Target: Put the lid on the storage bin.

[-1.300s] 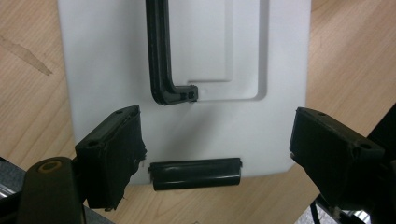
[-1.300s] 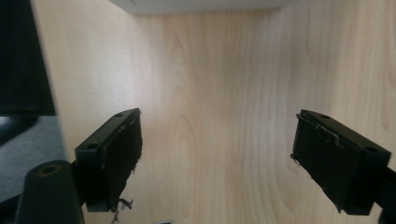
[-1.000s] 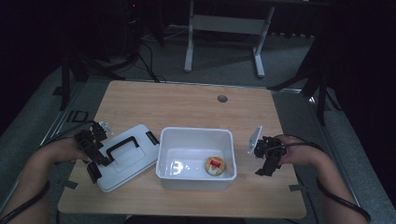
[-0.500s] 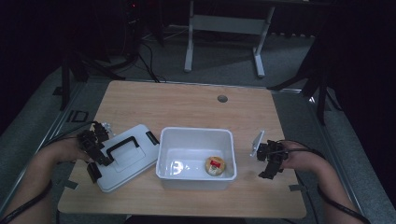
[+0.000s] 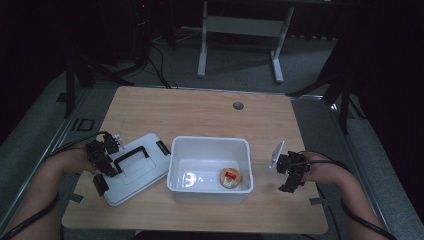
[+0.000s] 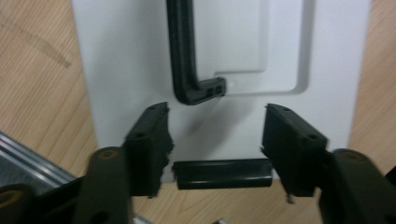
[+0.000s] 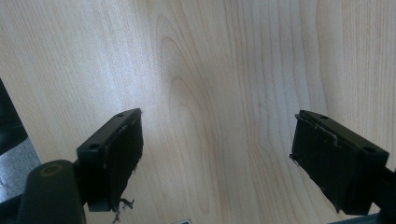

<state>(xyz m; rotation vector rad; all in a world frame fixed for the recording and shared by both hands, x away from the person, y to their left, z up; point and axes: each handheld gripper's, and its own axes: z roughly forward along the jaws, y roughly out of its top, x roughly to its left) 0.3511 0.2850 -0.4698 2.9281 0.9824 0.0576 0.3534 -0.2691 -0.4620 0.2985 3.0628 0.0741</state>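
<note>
Left tongs (image 6: 217,135) over white lid (image 6: 140,60) edge on counter (image 5: 200,112), beside white bin (image 5: 210,150); jaws just closing, straddling black latch (image 6: 222,173), no contact. Right tongs (image 7: 217,154) wide apart, holding nothing.

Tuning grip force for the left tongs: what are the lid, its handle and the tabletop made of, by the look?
Lid: white moulded plastic by the look, smooth and matte, with a stepped recess. Handle: black plastic, slightly glossy, hinged at a small pivot block. Table: pale wood-grain surface, probably laminate rather than solid wood; the look leaves that open. The left tongs have just been closing around the lid's black end clip, not yet pressing.
</note>
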